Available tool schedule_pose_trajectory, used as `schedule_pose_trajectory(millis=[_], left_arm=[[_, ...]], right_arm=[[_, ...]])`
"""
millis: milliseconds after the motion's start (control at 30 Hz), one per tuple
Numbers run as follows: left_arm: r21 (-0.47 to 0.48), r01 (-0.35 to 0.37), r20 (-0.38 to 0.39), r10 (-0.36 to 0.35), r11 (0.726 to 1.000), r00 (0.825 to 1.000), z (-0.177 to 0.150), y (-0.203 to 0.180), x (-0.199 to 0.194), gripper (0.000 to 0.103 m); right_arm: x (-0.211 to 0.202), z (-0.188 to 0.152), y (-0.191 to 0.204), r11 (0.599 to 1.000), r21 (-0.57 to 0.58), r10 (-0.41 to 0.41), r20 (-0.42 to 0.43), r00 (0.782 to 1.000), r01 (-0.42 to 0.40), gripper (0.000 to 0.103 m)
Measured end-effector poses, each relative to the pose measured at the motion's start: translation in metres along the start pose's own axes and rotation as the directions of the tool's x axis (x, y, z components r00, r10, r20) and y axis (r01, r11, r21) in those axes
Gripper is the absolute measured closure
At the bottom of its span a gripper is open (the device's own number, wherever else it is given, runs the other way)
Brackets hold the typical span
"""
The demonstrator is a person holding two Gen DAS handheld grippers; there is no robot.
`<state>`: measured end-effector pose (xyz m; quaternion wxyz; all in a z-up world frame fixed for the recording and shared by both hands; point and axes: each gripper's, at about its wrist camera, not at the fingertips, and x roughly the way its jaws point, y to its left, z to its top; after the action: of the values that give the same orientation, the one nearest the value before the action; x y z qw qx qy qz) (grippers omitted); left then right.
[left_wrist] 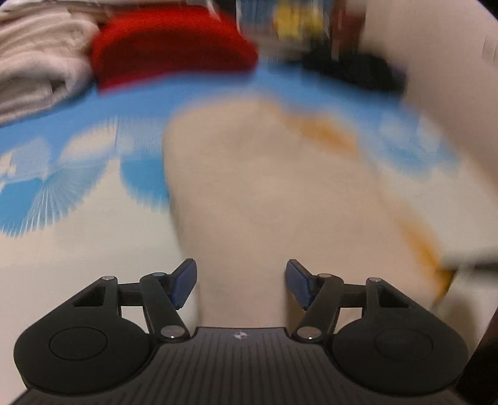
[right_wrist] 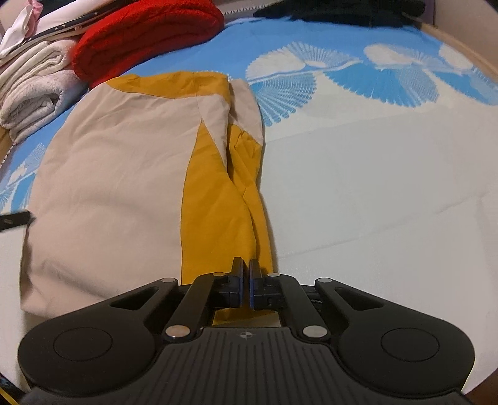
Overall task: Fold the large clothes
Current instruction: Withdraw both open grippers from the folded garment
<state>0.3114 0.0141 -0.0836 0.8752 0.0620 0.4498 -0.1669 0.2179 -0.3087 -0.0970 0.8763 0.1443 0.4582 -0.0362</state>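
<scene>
A: Item one, right claw [right_wrist: 246,282]?
B: We log it clenched on the garment's [right_wrist: 105,168] yellow edge, cloth stretching ahead on the bed [right_wrist: 373,187].
A: Left claw [left_wrist: 241,283]?
B: Released, above beige cloth.

Left view: we see everything past the left gripper [left_wrist: 241,280] smeared by blur.
Garment [left_wrist: 264,193]: we cannot make out its edges or folds here.
Dark heap [right_wrist: 342,12]: cut off by the top edge.
Pale pile [right_wrist: 34,87]: cut by the left edge.
Garment's near end [right_wrist: 236,316]: hidden under the right gripper [right_wrist: 246,280].
</scene>
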Motion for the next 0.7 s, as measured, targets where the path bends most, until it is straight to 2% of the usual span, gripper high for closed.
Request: schedule_pose_trajectory(millis=[33,100,167,233,300,333,367,400,433,500,567,700], left_arm=[[-0.019,-0.025,-0.044,0.024,0.999,0.999,-0.01,0.001,0.006,0.025],[-0.057,-0.046,-0.055,0.043,0.997,0.998,-0.013,-0.001,-0.008,0.026],[-0.031,-0.095,0.035,0.096,0.995,0.995,-0.013,-0.013,-0.04,0.023],[-0.027,-0.123,0.145,0.125,0.992,0.982,-0.019,-0.023,-0.079,0.016],[-0.046,-0.133,0.203,0.139,0.99,0.969,-0.025,-0.031,-0.112,0.012],[-0.054,-0.138,0.226,0.146,0.989,0.963,-0.029,-0.034,-0.127,0.007],[-0.061,-0.144,0.259,0.155,0.988,0.953,-0.034,-0.04,-0.147,0.0],[-0.064,-0.15,0.294,0.162,0.987,0.942,-0.039,-0.044,-0.163,0.0],[-0.067,-0.158,0.325,0.171,0.985,0.93,-0.043,-0.05,-0.178,0.0],[-0.089,-0.171,0.372,0.192,0.981,0.908,-0.057,-0.06,-0.207,0.0],[-0.121,-0.169,0.401,0.204,0.978,0.893,-0.067,-0.077,-0.233,0.0],[-0.145,-0.171,0.44,0.218,0.975,0.871,-0.102,-0.105,-0.263,0.0]], right_arm=[[-0.002,-0.001,0.001,1.0,-0.009,-0.004,0.011,1.0,0.004,0.1],[-0.006,-0.005,0.007,0.999,-0.048,-0.019,0.034,0.999,0.021,0.099],[-0.017,-0.007,0.014,0.993,-0.107,-0.044,0.082,0.996,0.053,0.099],[-0.036,-0.011,0.021,0.983,-0.163,-0.062,0.16,0.985,0.088,0.099],[-0.063,-0.014,0.027,0.978,-0.196,-0.025,0.246,0.969,0.075,0.099],[-0.076,-0.015,0.029,0.976,-0.209,-0.002,0.283,0.959,0.064,0.096],[-0.092,-0.018,0.032,0.971,-0.23,0.019,0.331,0.943,0.061,0.092],[-0.105,-0.02,0.034,0.967,-0.246,0.033,0.369,0.929,0.064,0.078],[-0.119,-0.024,0.037,0.964,-0.258,0.046,0.409,0.911,0.067,0.057],[-0.147,-0.035,0.038,0.966,-0.253,0.065,0.466,0.882,0.062,0.034],[-0.17,-0.049,0.036,0.969,-0.241,0.084,0.497,0.864,0.044,0.033],[-0.201,-0.075,0.034,0.975,-0.217,0.074,0.507,0.859,0.044,0.026]])
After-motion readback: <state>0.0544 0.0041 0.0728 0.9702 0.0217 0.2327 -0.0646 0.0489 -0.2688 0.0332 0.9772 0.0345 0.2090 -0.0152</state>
